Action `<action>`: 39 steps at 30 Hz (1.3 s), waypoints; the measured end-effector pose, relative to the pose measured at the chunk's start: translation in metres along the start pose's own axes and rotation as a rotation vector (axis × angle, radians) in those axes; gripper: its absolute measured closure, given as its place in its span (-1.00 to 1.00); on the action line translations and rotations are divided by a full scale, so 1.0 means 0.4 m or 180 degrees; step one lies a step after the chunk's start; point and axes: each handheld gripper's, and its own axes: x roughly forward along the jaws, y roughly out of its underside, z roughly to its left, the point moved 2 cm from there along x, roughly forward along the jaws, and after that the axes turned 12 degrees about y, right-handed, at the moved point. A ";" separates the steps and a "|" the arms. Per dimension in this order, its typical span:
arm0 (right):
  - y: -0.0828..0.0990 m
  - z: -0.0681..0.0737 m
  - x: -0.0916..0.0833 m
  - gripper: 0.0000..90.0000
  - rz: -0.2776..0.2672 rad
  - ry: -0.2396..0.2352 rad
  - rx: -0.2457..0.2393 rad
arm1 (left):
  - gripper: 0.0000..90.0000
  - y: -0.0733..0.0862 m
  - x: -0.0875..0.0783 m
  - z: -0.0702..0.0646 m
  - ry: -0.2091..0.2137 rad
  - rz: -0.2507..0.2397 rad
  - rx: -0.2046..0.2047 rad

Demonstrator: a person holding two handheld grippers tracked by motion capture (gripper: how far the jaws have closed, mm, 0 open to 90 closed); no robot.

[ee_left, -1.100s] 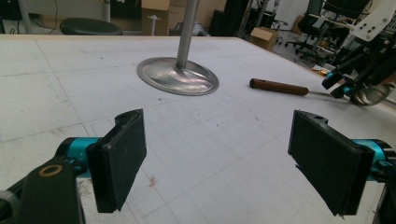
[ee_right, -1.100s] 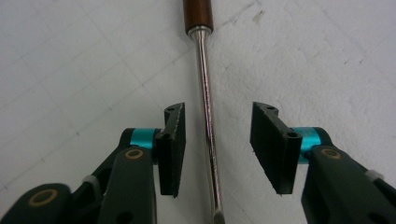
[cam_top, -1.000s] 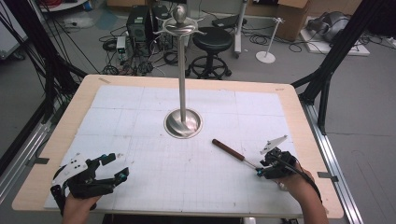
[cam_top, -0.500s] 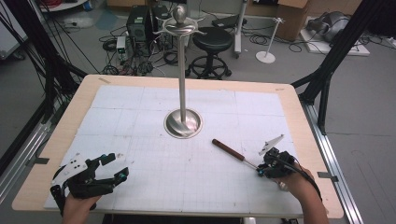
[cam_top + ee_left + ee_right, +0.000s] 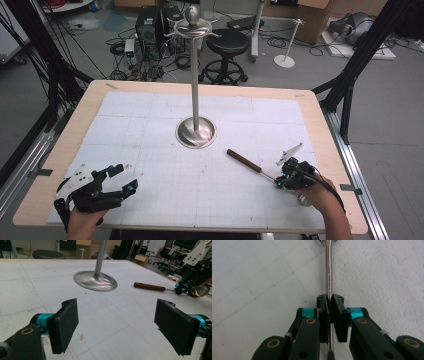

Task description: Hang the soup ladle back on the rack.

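Right gripper (image 5: 329,302): my jaws have just been closing and now pinch the thin steel shank of the ladle (image 5: 252,164), pads pressed on it from both sides. In the high view this gripper (image 5: 285,176) sits near the table's (image 5: 310,107) right edge, toward the near right corner.

Ladle: lies flat on the mat, brown wooden handle (image 5: 149,286) pointing toward the table's middle, shank running back to my grip, the steel bowl (image 5: 199,290) just behind the jaws by the hand. Nothing lifted yet, by the look of it.

Handling, my estimate: stiff all through and moderately light, not fragile. Polished round shank between flat pads will be slippery and apt to roll. The weight sits at both ends, so the piece may pivot in the grip. The wooden handle would give a better bite; here I would hold firm and lift slowly.

Left gripper (image 5: 118,178): jaws wide apart, holding nothing, resting near the near left corner.

Stand (image 5: 196,131): steel pole on a round base at the table's middle, well apart from the ladle, hooks at its top.
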 end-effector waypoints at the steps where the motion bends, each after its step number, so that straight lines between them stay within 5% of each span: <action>1: 0.000 0.000 0.000 0.88 -0.0003 0.0014 0.0010 | -0.56 0.000 0.000 0.000 0.0000 0.0000 -0.0003; 6: 0.000 -0.001 -0.001 0.89 0.0027 0.0019 0.0156 | -0.56 -0.001 -0.002 0.002 -0.0007 -0.0015 -0.0009; 14: 0.006 0.007 -0.024 0.89 -0.0329 -0.0081 0.0359 | -0.56 0.000 0.000 0.000 -0.0009 -0.0001 -0.0010; 27: -0.066 0.093 -0.100 0.88 -0.1304 -0.0076 0.0573 | -0.58 -0.007 -0.004 -0.001 -0.0033 -0.0071 -0.0027; 33: -0.099 0.147 -0.112 0.88 -0.1650 -0.0034 0.0713 | -0.60 -0.029 0.011 -0.023 0.0127 -0.0223 -0.0107; 39: -0.126 0.180 -0.110 0.88 -0.1777 -0.0104 0.0808 | -0.50 -0.064 0.039 -0.027 0.0315 -0.0281 -0.0166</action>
